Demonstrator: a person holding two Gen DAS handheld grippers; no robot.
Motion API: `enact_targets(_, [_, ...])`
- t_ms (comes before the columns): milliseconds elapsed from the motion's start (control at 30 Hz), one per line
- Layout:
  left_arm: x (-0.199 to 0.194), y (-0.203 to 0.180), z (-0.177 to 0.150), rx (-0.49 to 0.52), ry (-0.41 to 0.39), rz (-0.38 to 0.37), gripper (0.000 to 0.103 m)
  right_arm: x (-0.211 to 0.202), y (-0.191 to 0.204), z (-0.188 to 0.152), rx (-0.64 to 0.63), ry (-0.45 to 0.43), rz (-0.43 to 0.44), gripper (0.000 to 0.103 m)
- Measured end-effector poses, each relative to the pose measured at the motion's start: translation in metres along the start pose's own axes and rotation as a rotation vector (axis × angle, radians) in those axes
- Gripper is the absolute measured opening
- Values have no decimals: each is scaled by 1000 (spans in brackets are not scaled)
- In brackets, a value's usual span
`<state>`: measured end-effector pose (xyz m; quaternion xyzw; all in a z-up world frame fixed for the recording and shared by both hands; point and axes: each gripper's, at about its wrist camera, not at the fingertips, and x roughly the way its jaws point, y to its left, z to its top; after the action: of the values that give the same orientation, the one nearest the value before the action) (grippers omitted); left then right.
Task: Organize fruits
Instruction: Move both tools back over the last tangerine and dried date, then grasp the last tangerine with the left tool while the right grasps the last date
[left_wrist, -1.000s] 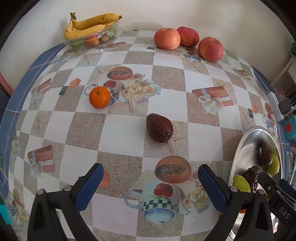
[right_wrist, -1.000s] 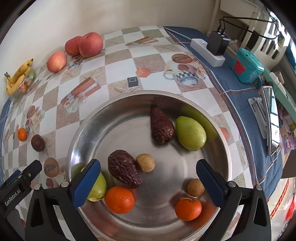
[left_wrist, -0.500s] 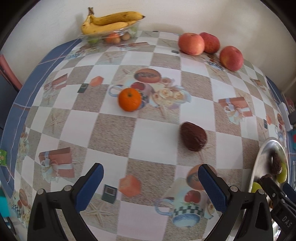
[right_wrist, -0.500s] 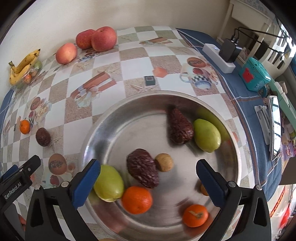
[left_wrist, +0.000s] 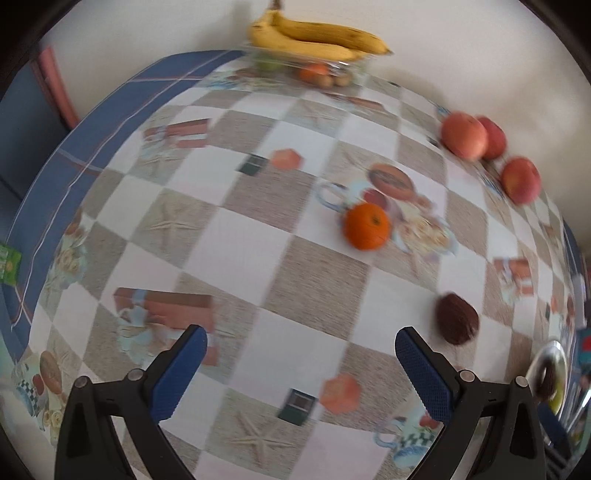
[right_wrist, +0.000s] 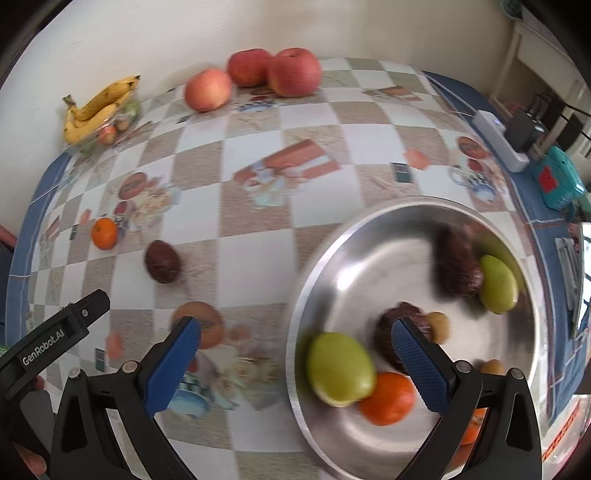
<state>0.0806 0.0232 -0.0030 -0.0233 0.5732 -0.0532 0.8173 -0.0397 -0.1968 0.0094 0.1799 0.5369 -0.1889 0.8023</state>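
Partly done, judging by the layout. Already in the steel bowl (right_wrist: 317, 266): two green fruits (right_wrist: 340, 371), two dark wrinkled fruits (right_wrist: 458, 267), at least two oranges (right_wrist: 388, 398) and a couple of small brown ones (right_wrist: 437, 326), all blurred. Still loose on the worktop (left_wrist: 236, 251): one orange (left_wrist: 366, 226) on a printed teacup, and one dark fruit (left_wrist: 457, 324) between it and the bowl. Probably next in line, those two. Three apples (left_wrist: 463, 136) in a row by the far wall, bananas (left_wrist: 317, 38) atop a clear tray (left_wrist: 332, 66) of small fruit in the far corner; whether those belong in the bowl, impossible to say.

Left gripper (left_wrist: 301, 360) spread wide and empty, low over bare checkered cloth, with the orange ahead to its right and the dark fruit just beyond its right finger. Right gripper (right_wrist: 295, 354) likewise wide apart and empty, straddling the bowl's near-left rim.

Nothing between the left gripper and either loose fruit. Off to the right, well clear: a white power strip (right_wrist: 496, 138) with a black plug, a teal box (right_wrist: 557, 182). Round fruit on smooth cloth, likely to roll if nudged.
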Motion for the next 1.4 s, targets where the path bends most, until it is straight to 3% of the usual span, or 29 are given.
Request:
enact_targets(200, [-2,28,9,-83,-18,21,103,5,24,1,-18,3,32,103])
enact_targets(533, [2,38,12,-112,3,9,103,12,46,0,-47,15,51,103])
enact_targets(1100, [11,26,26,-60,1,-23,103,24,59,5,-53,29,61,103])
enact_targets(1400, [18,4,38,9,-21,-81,103,32,62,16,-43,21,78,103])
